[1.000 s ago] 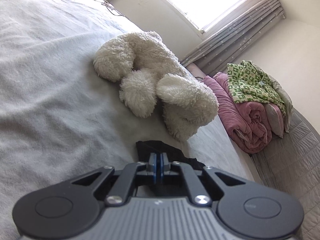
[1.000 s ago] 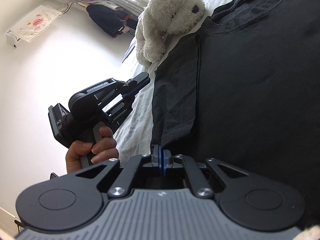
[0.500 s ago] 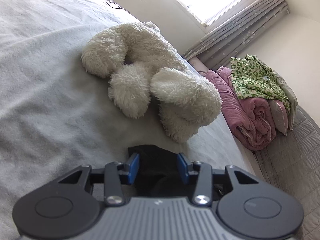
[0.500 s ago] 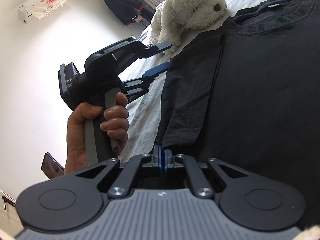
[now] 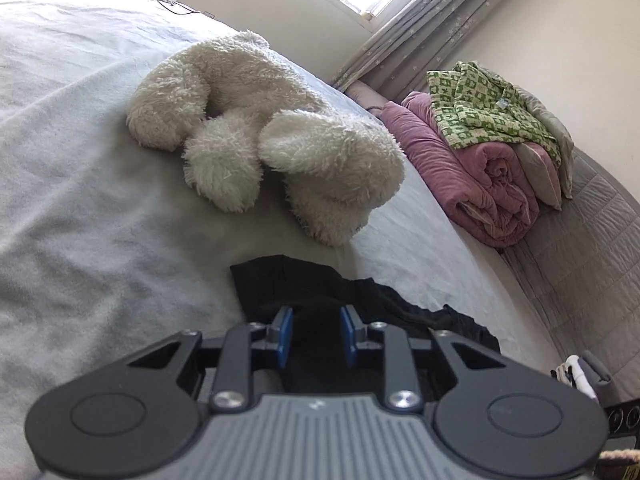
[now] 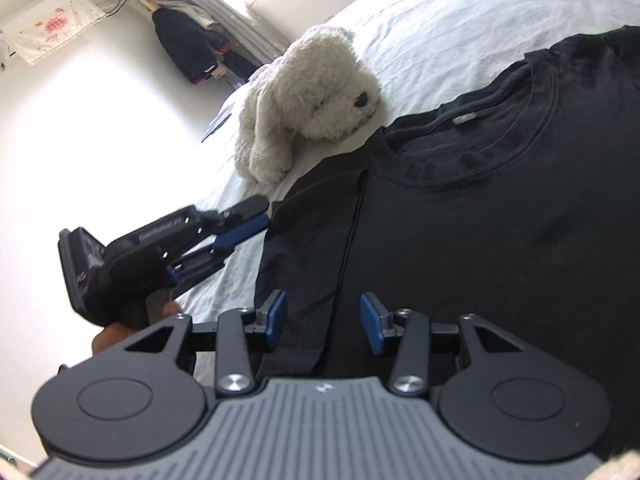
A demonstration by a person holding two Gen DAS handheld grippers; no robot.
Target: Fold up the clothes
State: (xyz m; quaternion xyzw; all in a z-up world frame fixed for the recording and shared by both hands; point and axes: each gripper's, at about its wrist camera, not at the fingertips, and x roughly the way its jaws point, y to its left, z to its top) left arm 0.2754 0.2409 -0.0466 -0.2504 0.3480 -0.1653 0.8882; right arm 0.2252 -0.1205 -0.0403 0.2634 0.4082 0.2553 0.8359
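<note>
Right wrist alone shows shirt collar (image 6: 472,136) — both tongs (image 6: 324,322) (image 5: 316,336) gaping, gripping nothing.

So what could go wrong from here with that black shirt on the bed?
The folded-in sleeve lies loose under the opening right gripper; a careless pass might drag it back out. The white plush dog sits right by the black shirt collar and could get bumped or snagged. The left gripper, now closing, may pinch a bunched edge and crease it.

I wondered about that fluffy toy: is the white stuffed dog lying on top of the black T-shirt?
No, the white stuffed dog lies on the pale bedsheet beside the black T-shirt, off its collar.
</note>
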